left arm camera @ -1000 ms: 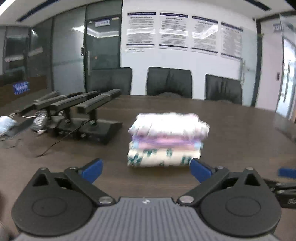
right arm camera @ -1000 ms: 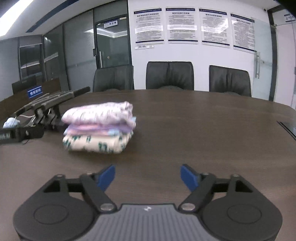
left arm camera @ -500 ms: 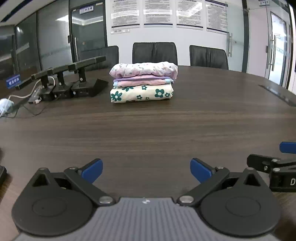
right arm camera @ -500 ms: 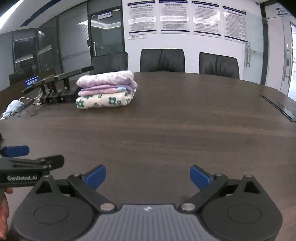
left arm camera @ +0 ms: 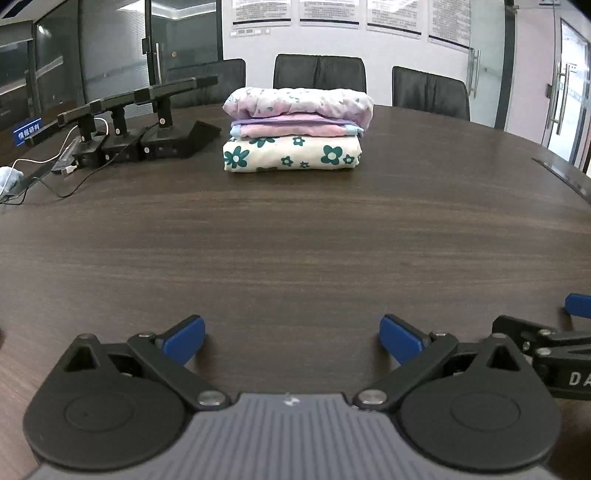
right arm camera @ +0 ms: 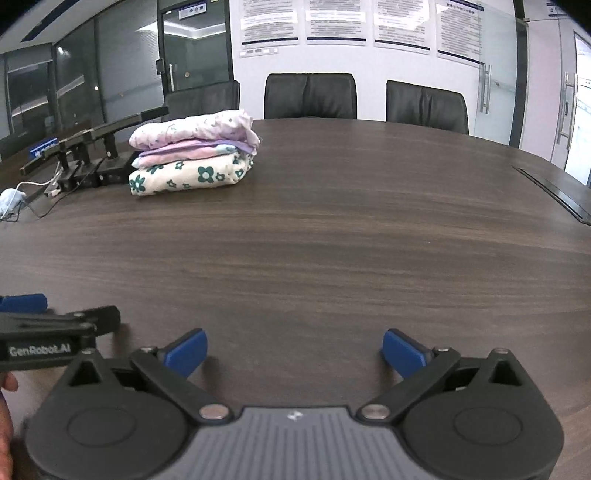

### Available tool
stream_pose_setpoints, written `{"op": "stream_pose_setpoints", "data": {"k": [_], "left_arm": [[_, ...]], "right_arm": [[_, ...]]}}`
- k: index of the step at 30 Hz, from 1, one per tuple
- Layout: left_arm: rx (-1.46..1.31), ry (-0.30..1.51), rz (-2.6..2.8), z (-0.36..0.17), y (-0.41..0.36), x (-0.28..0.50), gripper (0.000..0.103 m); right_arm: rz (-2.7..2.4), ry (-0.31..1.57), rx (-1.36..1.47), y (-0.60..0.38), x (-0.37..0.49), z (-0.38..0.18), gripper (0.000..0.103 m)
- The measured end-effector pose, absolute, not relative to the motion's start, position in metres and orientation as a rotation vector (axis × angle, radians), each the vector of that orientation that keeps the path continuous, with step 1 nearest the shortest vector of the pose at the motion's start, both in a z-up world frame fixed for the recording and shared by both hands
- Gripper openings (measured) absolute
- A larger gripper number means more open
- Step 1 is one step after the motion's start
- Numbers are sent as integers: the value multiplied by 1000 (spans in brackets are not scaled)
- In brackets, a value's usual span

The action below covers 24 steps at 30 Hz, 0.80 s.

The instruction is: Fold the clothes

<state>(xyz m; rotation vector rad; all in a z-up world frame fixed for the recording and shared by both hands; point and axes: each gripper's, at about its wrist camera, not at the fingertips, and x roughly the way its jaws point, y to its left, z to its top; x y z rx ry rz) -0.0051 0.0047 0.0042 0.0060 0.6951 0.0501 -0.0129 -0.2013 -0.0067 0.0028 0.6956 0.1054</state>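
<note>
Folded clothes stacked far across the table
The stack of folded clothes sits well ahead of the empty, spread left gripper; the right gripper, empty, jaws opening, sees it ahead-left

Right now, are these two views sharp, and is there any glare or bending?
Left wrist view: sharp, the clothes stack crisp, the table edge bowed by the fisheye. Right wrist view: also sharp, glare on the wall posters, corners dark.
</note>
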Motion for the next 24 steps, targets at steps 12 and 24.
{"op": "stream_pose_setpoints", "data": {"k": [12,24], "left_arm": [[5,700,23,4,5,2,103],[4,701,21,3,4,3,103]], "right_arm": [[67,700,-5,-196,0,-8,103],[59,700,-3,-194,5,-8,103]]}}
